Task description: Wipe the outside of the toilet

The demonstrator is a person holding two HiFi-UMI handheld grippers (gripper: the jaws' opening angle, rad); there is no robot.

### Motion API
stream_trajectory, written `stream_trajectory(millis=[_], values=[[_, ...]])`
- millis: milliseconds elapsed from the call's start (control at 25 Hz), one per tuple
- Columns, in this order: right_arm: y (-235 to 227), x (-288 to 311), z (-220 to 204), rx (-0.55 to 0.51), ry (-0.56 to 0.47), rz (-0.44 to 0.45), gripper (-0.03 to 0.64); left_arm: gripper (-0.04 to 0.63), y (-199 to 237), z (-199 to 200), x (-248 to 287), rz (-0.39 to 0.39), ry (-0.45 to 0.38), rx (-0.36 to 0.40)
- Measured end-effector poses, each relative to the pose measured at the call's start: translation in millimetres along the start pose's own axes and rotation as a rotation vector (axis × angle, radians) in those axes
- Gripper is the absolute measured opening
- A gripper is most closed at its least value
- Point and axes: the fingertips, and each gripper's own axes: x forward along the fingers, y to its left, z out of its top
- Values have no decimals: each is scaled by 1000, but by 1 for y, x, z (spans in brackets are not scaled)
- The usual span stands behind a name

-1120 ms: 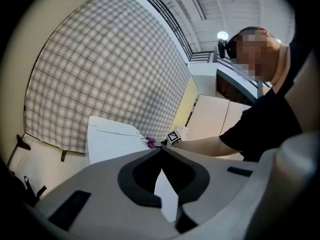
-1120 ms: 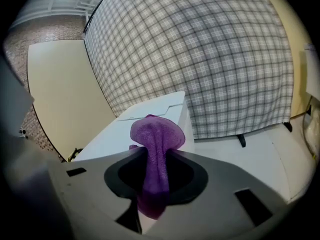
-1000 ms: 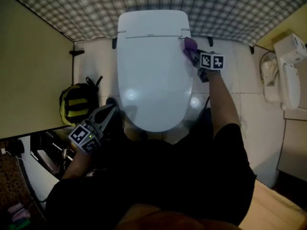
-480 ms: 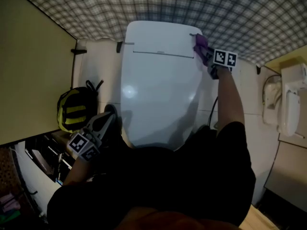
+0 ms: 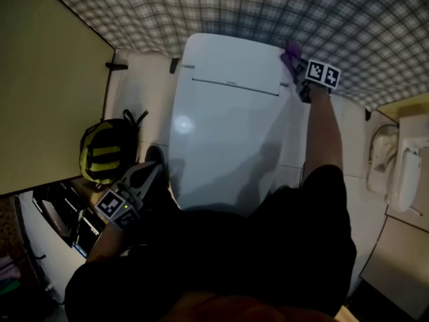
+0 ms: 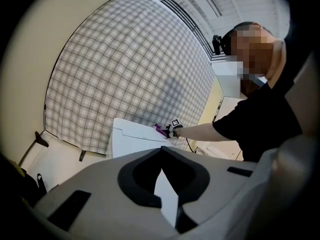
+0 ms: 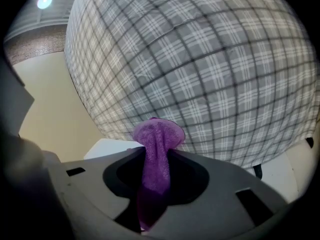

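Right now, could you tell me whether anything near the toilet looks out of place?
A yellow-and-black backpack sits left of the white plastic toilet, by the beige wall, which is unusual for a bathroom. Nothing looks spilled or damaged.

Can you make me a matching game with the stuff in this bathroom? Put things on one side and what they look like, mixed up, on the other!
Things:
1. purple cloth
2. toilet lid
3. backpack
4. left tongs

What they look like:
A. yellow and black, beside the toilet
B. shut, holding nothing
C. pinched in the right tongs
D. white and closed

Pairs: 1-C, 2-D, 3-A, 4-B
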Motion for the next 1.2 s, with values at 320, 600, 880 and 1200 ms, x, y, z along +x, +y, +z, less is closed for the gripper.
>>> stream_trajectory(millis=[320, 600, 880, 1200], values=[[53, -68, -44, -38, -40, 70, 115, -8, -36, 7, -15, -61, -64, 30], [180, -213, -170, -121, -63, 253, 115, -8, -82, -15, -30, -111, -90, 87], [289, -280, -284, -225, -82, 282, 114, -8, -91, -58, -17, -86, -27, 133], [306, -288, -325, -233, -72, 259, 112, -8, -83, -69, -26, -79, 5, 64]])
